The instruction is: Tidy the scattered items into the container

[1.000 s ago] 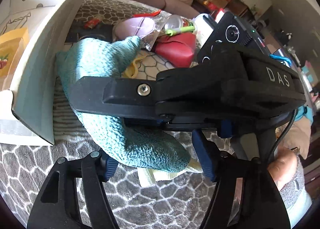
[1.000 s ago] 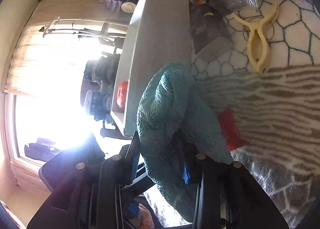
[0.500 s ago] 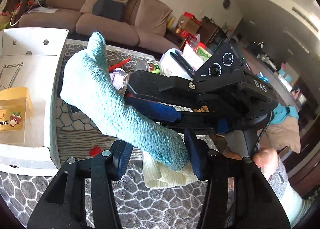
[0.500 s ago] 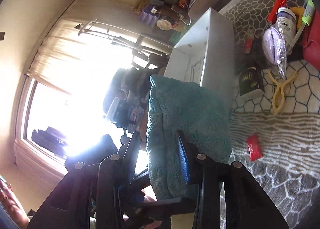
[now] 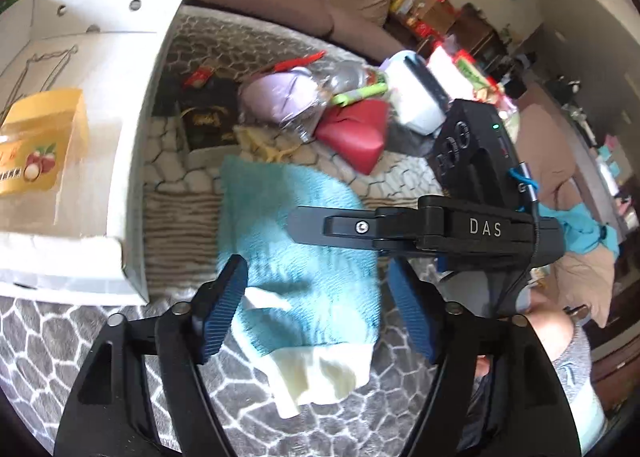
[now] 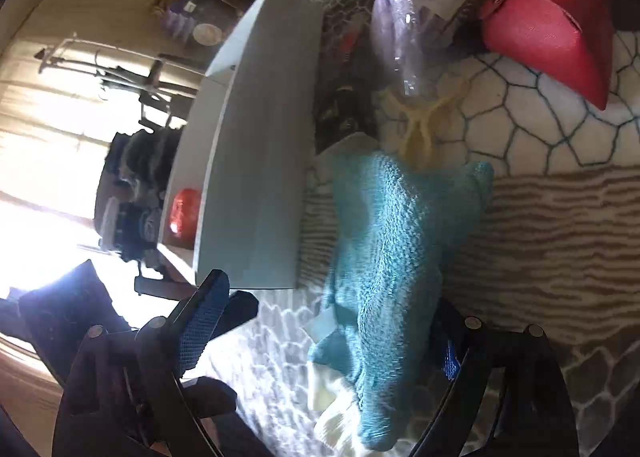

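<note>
Both grippers stand with fingers spread wide, gripping nothing. Between the left gripper's (image 5: pixel 316 311) blue pads (image 5: pixel 222 309) lies the teal towel (image 5: pixel 296 241), loose on the patterned blanket (image 5: pixel 100 333), its cream edge (image 5: pixel 320 373) nearest. The right gripper (image 6: pixel 320 341) hangs over the same towel. Left of the towel sits the white box (image 5: pixel 100 161), holding a yellow packet (image 5: pixel 38 145). Farther off lie a red pouch (image 5: pixel 356 133), purple bag (image 5: pixel 276 97) and yellow clip (image 6: pixel 424 121).

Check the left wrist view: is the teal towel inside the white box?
No, the teal towel lies on the patterned blanket beside the white box, which holds only a yellow packet.
</note>
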`<action>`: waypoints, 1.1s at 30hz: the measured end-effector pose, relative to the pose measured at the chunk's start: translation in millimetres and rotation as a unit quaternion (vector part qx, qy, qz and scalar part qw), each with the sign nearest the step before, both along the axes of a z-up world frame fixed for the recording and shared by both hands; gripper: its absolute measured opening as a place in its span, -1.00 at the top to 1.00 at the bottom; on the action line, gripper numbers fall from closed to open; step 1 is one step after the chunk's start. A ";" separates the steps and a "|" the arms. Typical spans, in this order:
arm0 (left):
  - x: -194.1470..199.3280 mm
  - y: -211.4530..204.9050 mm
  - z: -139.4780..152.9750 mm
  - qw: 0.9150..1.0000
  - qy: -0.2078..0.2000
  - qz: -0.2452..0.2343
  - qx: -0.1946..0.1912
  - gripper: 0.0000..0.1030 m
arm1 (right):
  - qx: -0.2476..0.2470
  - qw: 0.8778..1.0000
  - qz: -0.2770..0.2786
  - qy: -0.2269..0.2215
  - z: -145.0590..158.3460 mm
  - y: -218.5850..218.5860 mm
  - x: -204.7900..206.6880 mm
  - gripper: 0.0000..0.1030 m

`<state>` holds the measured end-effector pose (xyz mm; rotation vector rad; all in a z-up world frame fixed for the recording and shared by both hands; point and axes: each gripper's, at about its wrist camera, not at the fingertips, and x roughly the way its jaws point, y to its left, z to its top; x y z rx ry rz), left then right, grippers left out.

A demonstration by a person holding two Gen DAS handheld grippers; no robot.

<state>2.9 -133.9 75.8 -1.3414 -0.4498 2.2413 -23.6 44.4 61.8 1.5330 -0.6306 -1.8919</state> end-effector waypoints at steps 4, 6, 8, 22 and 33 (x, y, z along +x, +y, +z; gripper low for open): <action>13.5 15.5 -24.1 0.998 -0.026 -0.020 -0.055 -0.57 | 0.094 0.995 0.008 0.018 -3.8 3.7 2.3 -0.75; 23.5 29.2 -34.9 0.996 -0.034 -0.034 -0.074 -0.59 | 0.146 0.989 0.009 0.032 -1.7 4.1 2.5 -0.75; 29.3 44.5 -41.0 0.994 -0.034 -0.042 -0.099 -0.73 | 0.161 0.986 0.007 0.034 -1.6 3.7 -0.4 -0.75; 51.9 77.9 -50.4 0.974 0.048 -0.042 -0.217 -0.15 | 0.305 0.943 0.101 0.088 -11.1 -51.6 -7.5 -0.64; 47.5 64.7 -5.1 0.985 0.075 -0.037 -0.153 0.55 | 0.202 0.968 0.045 0.140 30.5 4.3 -1.9 0.48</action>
